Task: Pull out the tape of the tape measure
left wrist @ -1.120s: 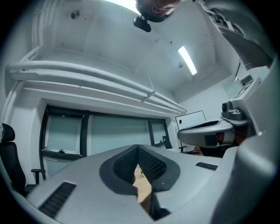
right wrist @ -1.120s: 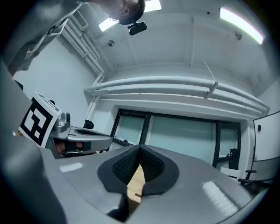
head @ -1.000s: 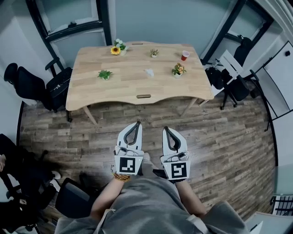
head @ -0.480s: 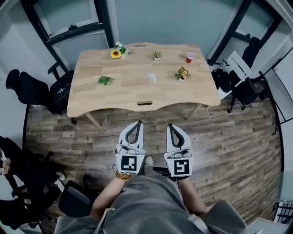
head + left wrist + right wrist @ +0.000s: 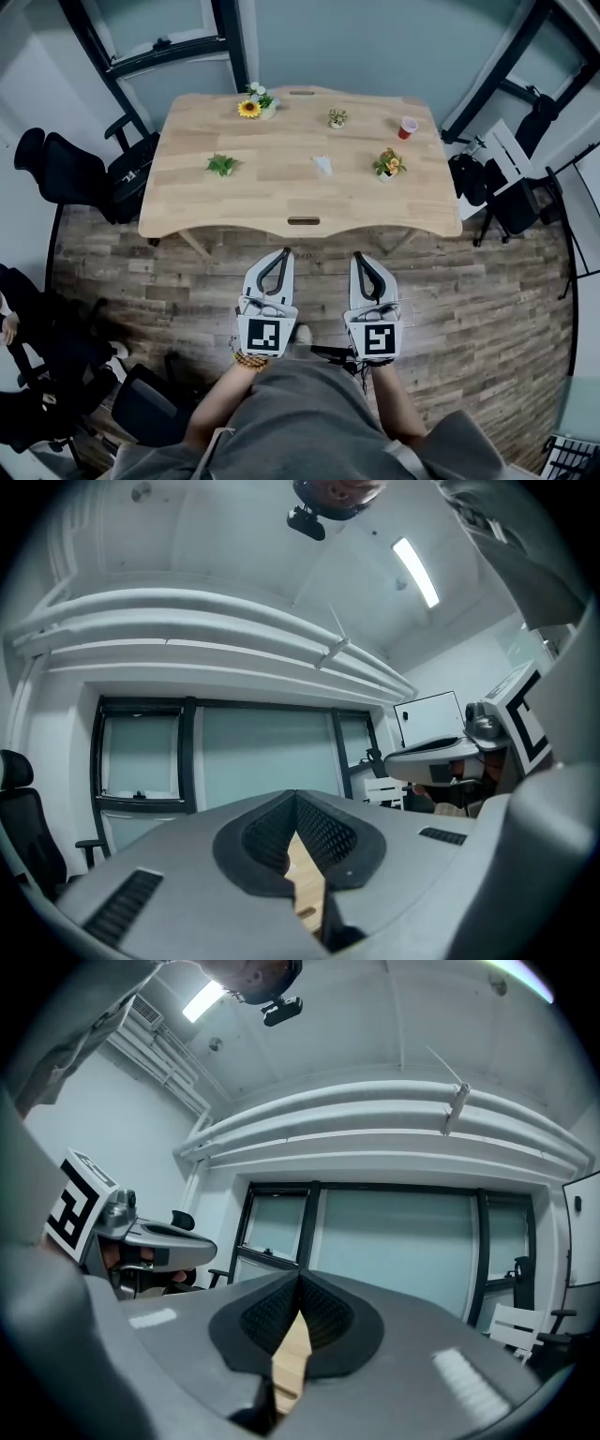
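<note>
Left gripper [image 5: 280,253]: fully closed. In the left gripper view its dark ribbed pads [image 5: 323,834] meet at the tip, and I see nothing between them.

Right gripper [image 5: 358,256]: likewise closed tip to tip and empty.

I hold both side by side, well apart from the surface, over the grey-brown plank floor [image 5: 469,281]. They point towards the near edge of the light wooden surface [image 5: 187,202].

On that surface I note a potted sunflower [image 5: 249,108], a small green plant [image 5: 221,165], a red cup [image 5: 407,127] and an orange-flowered pot [image 5: 387,164].

Tape measure: a small whitish object [image 5: 322,166] lies near the middle of the surface, too small for me to confirm as the tape measure. Neither gripper is touching it.
</note>
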The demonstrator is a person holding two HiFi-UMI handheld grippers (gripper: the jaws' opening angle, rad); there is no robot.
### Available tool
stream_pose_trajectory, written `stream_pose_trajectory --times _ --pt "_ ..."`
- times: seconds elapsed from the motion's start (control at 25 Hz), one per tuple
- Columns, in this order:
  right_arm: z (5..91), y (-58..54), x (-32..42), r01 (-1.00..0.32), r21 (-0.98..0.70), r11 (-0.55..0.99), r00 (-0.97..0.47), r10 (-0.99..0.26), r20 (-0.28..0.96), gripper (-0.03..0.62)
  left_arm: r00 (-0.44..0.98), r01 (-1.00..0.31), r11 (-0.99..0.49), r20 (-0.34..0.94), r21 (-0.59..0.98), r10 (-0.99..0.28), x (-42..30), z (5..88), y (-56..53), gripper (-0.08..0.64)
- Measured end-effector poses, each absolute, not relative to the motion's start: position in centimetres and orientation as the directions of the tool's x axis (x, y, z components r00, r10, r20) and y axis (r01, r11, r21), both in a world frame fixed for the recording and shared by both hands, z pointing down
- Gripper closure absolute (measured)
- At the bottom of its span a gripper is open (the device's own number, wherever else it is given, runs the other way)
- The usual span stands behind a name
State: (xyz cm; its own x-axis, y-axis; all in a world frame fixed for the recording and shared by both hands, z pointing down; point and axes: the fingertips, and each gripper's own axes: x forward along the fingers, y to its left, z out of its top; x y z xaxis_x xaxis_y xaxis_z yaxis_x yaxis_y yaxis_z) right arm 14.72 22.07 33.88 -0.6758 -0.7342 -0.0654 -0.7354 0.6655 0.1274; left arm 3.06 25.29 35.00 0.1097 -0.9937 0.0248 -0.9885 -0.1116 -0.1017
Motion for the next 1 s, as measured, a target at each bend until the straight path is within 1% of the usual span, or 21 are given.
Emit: stream_pose_trajectory --times 0.12,0.52,0.68,0.8,1.0 --pt "34.7 20.2 13.9 -0.734 0.158 0.661 -0.672 -0.740 -0.024 0.581 0.117 -0.990 -0.119 0.029 -0.081 -0.993 1.8 35.3 23.4 0.552" --pt "34.3 12.9 8.4 -0.776 0.199 0.598 -0.609 -0.793 0.009 0.581 0.193 -0.979 -0.193 0.001 -0.063 -0.981 -4.6 34.9 15.4 0.552" --pt "33.2 10.6 6.0 -0.791 0.216 0.573 -0.587 -0.810 0.000 0.581 0.212 -0.976 -0.212 -0.008 -0.046 -0.977 -7.4 34.8 12.9 0.551" --pt "33.3 8.8 5.6 -0.812 0.221 0.540 -0.550 -0.835 0.021 0.581 0.227 -0.973 -0.227 0.000 -0.049 -0.974 -8.8 35.1 11.2 0.552" --pt "34.9 5.5 5.5 -0.829 0.199 0.523 -0.528 -0.849 0.032 0.581 0.238 -0.970 -0.238 0.015 -0.039 -0.971 -10.2 35.9 8.6 0.551"
